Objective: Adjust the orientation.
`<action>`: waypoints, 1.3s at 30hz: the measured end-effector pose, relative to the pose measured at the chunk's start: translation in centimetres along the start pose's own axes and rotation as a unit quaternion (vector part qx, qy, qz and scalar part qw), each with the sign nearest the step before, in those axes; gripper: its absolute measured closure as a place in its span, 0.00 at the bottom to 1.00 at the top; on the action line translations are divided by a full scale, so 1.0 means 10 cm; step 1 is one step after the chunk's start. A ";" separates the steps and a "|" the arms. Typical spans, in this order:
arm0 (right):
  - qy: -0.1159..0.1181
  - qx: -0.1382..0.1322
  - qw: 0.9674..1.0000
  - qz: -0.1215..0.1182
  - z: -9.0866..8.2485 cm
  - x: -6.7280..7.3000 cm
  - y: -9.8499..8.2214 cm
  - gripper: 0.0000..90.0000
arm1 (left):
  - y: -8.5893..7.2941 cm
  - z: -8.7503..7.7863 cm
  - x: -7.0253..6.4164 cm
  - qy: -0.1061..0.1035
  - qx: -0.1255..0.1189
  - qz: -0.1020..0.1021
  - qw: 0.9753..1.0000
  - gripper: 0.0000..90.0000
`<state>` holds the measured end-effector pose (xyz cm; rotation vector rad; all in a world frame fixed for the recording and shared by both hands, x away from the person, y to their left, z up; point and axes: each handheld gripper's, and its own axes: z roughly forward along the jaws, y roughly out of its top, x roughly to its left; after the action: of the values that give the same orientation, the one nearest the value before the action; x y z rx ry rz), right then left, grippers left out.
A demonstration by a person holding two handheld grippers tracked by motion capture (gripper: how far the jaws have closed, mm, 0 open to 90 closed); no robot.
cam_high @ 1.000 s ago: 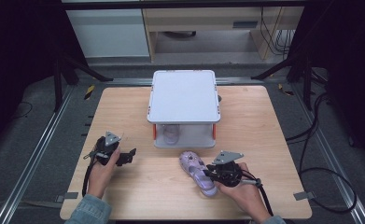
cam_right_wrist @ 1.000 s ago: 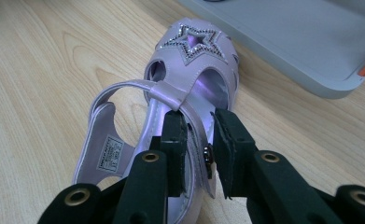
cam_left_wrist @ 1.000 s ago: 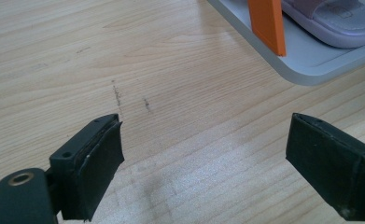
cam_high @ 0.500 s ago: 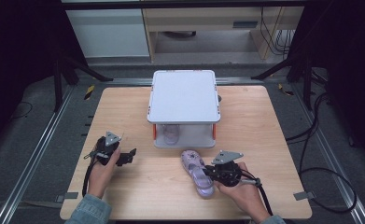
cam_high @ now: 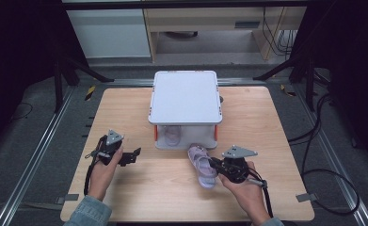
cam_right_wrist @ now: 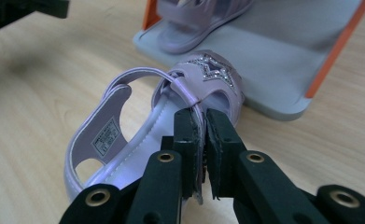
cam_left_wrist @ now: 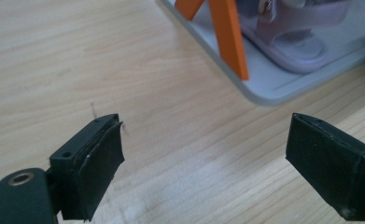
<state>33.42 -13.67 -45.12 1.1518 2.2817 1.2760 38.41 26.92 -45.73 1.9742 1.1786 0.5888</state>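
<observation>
Two sandals: one lilac sandal point(cam_high: 203, 165) lies on the wooden table point(cam_high: 125, 108) in front of the rack; a second sandal point(cam_high: 173, 135) sits inside the rack.
Rack: a grey two-level shelf point(cam_high: 185, 96) with orange posts, standing near the middle of the table; its flat top is bare, and its lower tray holds the second sandal.
Sandal on the table: its toe end, with a glittery star on the front strap, reaches the edge of the rack's lower tray in the right gripper view point(cam_right_wrist: 171, 121); the heel strap and the label on the insole point toward the person.
Right gripper point(cam_high: 219, 165): its jaws have just been closing and now pinch the side edge and thin strap of the sandal on the table, pads pressed on it from both sides, as the right gripper view point(cam_right_wrist: 200, 140) shows.
Left gripper point(cam_high: 133, 155): held low over the table, left of the rack and well apart from both sandals; its jaws stand wide apart with nothing between them, only bare wood beneath.
Left gripper view: the rack's lower tray with an orange post point(cam_left_wrist: 227, 37) and the sandal resting on that tray point(cam_left_wrist: 287, 42).
</observation>
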 end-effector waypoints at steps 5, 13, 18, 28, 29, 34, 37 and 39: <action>-0.024 -0.023 0.999 0.013 0.01 -0.04 0.07 0.93 | 0.22 -0.09 0.02 -0.022 -0.018 -0.008 1.000 0.11; -0.042 -0.048 0.997 0.042 0.20 -0.06 0.16 0.93 | 0.59 -0.18 0.12 -0.036 -0.033 -0.015 0.999 0.13; -0.048 -0.065 0.994 0.069 0.29 -0.07 0.18 0.93 | 0.70 -0.20 0.18 -0.037 -0.039 -0.023 0.998 0.14; -0.063 -0.075 0.992 0.078 0.43 -0.11 0.16 0.93 | 0.85 -0.26 0.18 -0.068 -0.045 -0.020 0.996 0.15; -0.064 -0.076 0.992 0.079 0.44 -0.11 0.16 0.93 | 0.87 -0.26 0.18 -0.070 -0.045 -0.017 0.996 0.15; -0.069 -0.082 0.991 0.084 0.50 -0.13 0.16 0.93 | 1.00 -0.28 0.12 -0.079 -0.047 0.005 0.996 0.16; -0.073 -0.084 0.990 0.087 0.53 -0.14 0.17 0.93 | 1.09 -0.27 0.05 -0.094 -0.053 0.014 0.994 0.17; -0.076 -0.086 0.989 0.089 0.55 -0.15 0.18 0.93 | 1.17 -0.26 -0.01 -0.094 -0.055 0.023 0.994 0.21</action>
<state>38.50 -11.02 -46.97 1.3643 1.9544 1.3672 42.80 24.39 -34.89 1.9223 0.9671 0.4685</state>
